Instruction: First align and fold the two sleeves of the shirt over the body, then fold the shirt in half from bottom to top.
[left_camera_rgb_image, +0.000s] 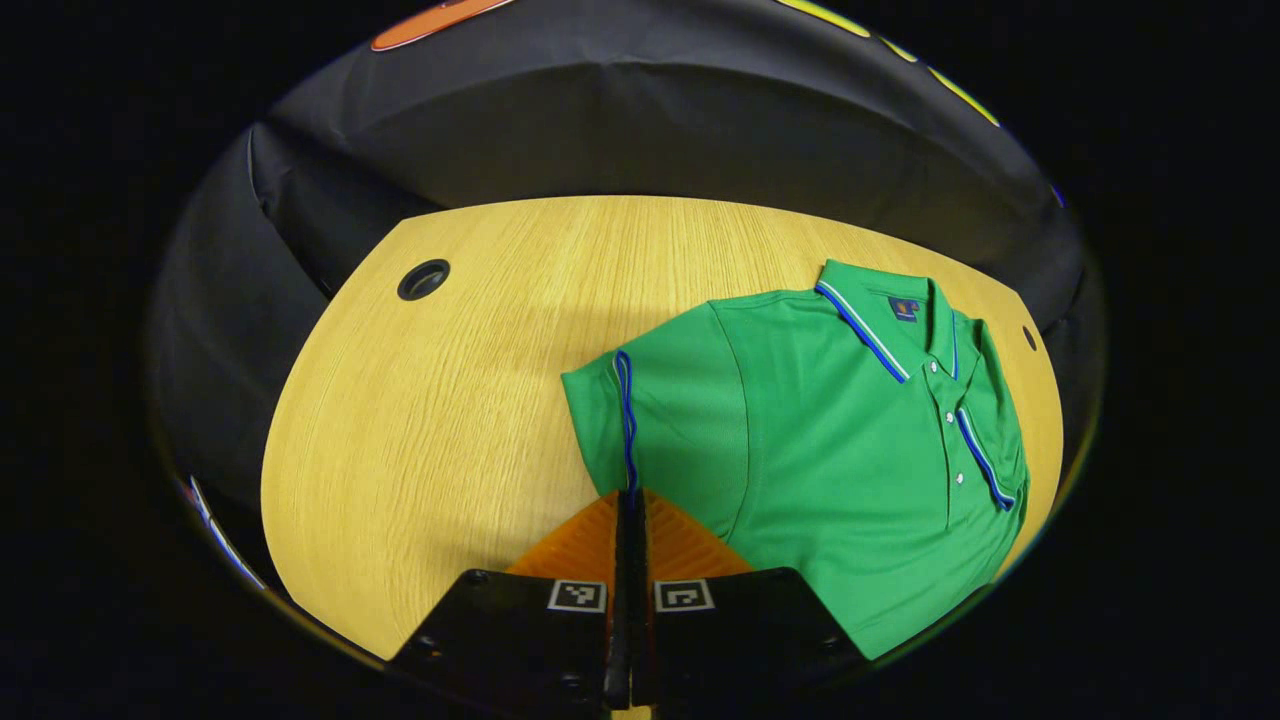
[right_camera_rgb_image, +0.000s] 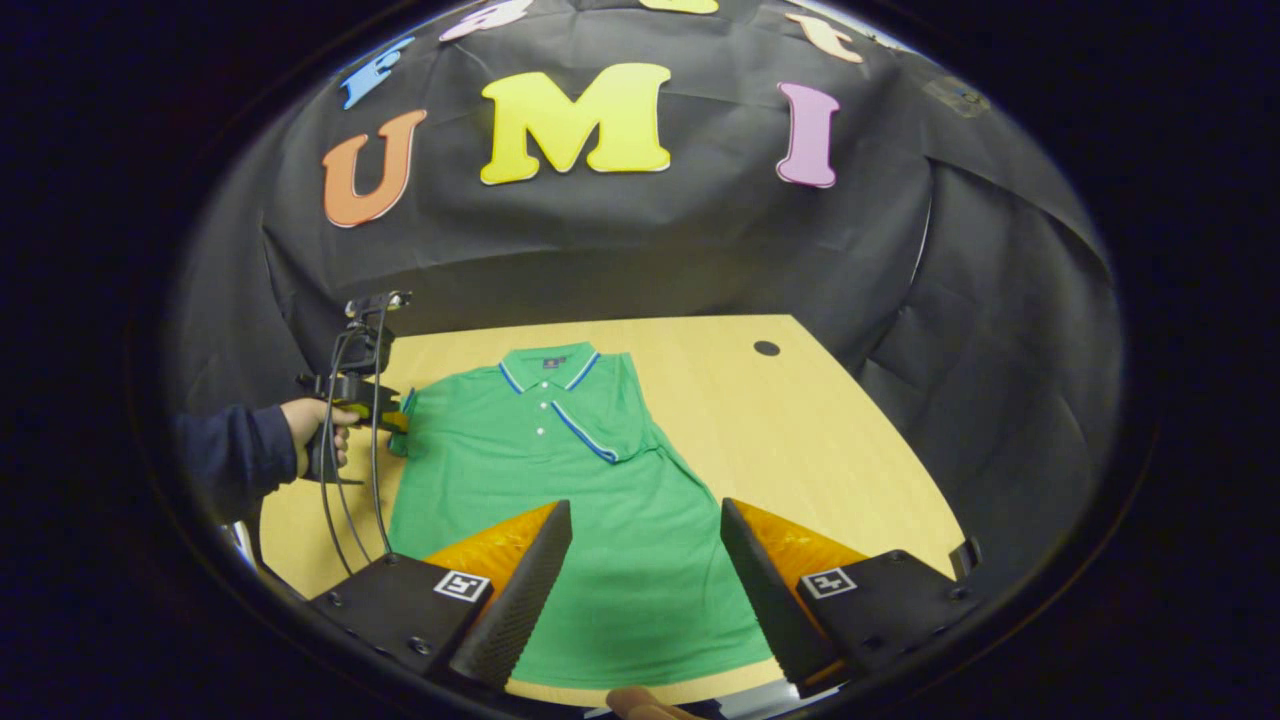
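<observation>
Left gripper view: the left gripper (left_camera_rgb_image: 630, 500) is clenched on the blue-trimmed cuff of the one green knit polo shirt (left_camera_rgb_image: 830, 450), lying flat on the pale wooden table (left_camera_rgb_image: 440, 420). Soft, light, floppy cloth; pinching the hem edge looks best.

Right gripper view: the right gripper (right_camera_rgb_image: 645, 560) hangs released above the shirt's lower body. One sleeve already lies folded; one remains, I reckon. Two grippers, one shirt.

matt knit shirt (left_camera_rgb_image: 840, 450), wood-grain table (left_camera_rgb_image: 450, 400)
</observation>
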